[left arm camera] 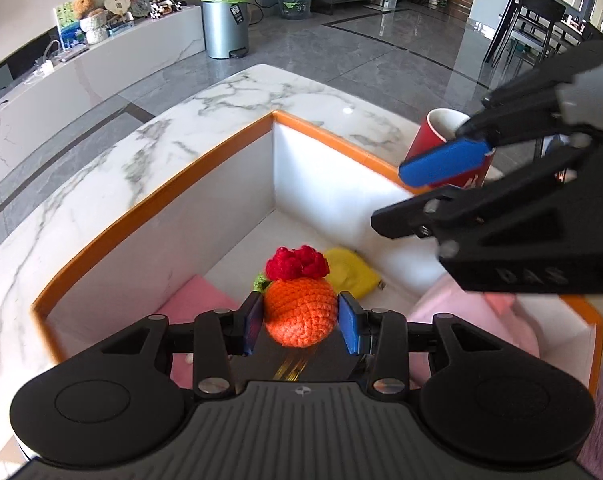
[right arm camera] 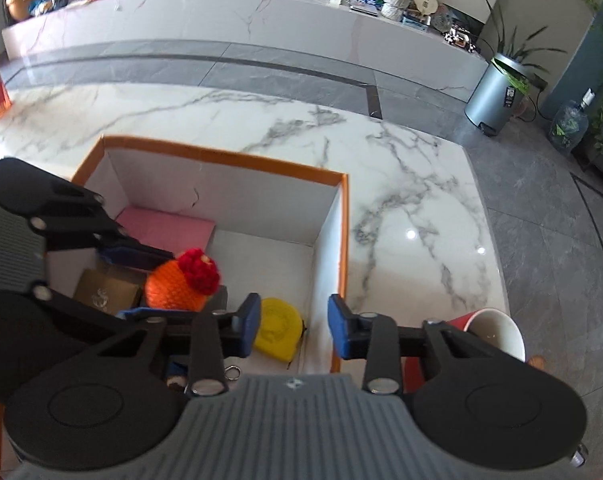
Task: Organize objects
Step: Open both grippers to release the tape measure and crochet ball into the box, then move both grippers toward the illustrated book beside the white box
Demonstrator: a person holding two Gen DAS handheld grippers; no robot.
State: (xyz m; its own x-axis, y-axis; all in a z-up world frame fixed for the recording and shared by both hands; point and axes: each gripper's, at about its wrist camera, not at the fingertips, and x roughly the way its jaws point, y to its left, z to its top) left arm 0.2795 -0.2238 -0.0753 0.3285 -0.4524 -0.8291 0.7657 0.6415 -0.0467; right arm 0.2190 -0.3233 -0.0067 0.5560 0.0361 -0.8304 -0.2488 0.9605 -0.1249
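Note:
My left gripper (left arm camera: 300, 322) is shut on an orange crochet fruit (left arm camera: 301, 312) with a red top, held inside the white box with an orange rim (left arm camera: 205, 168). The fruit (right arm camera: 177, 284) and the left gripper (right arm camera: 141, 284) also show in the right wrist view, over the box (right arm camera: 221, 158). My right gripper (right arm camera: 294, 328) is open and empty above the box's right wall; it shows in the left wrist view (left arm camera: 405, 196) at the right. A yellow tape measure (right arm camera: 279, 328) lies on the box floor, also seen in the left wrist view (left arm camera: 351, 274).
A pink pad (right arm camera: 167, 226) and a brown carton (right arm camera: 105, 292) lie in the box. A red paper cup (right arm camera: 489, 332) stands on the marble table (right arm camera: 401, 200) right of the box, also in the left wrist view (left arm camera: 441, 140). A pink soft item (left arm camera: 481, 320) lies in the box.

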